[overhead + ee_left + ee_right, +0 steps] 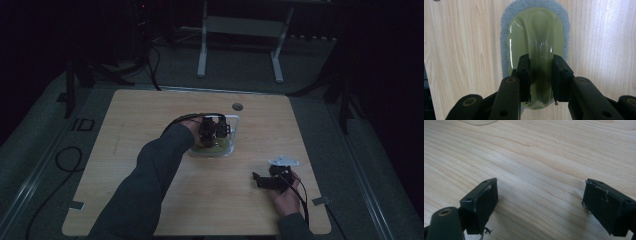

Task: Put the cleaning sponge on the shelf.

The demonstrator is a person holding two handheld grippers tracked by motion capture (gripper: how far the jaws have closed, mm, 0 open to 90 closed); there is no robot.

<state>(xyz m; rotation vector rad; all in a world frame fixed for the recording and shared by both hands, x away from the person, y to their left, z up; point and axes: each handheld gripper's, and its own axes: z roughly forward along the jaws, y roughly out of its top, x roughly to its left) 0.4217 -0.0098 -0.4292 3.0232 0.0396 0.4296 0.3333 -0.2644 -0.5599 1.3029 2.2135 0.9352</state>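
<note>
Light wooden table [150, 165], largest. Near its centre, toward the far edge, a clear tray [235, 131]; inside, a green scrubber [536, 42] with grey pad rim. Left gripper [541, 75] above the tray, fingers [524, 72] clamped on the scrubber's raised handle ridge. Right gripper [540, 205] near the right front corner, fingers [484, 202] wide apart, holding nothing, low over bare wood.

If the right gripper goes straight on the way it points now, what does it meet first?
Probably the bare table. The open right gripper looks low along the wood with nothing between its jaws; a pale object's edge lies farther off, left of its line.
</note>
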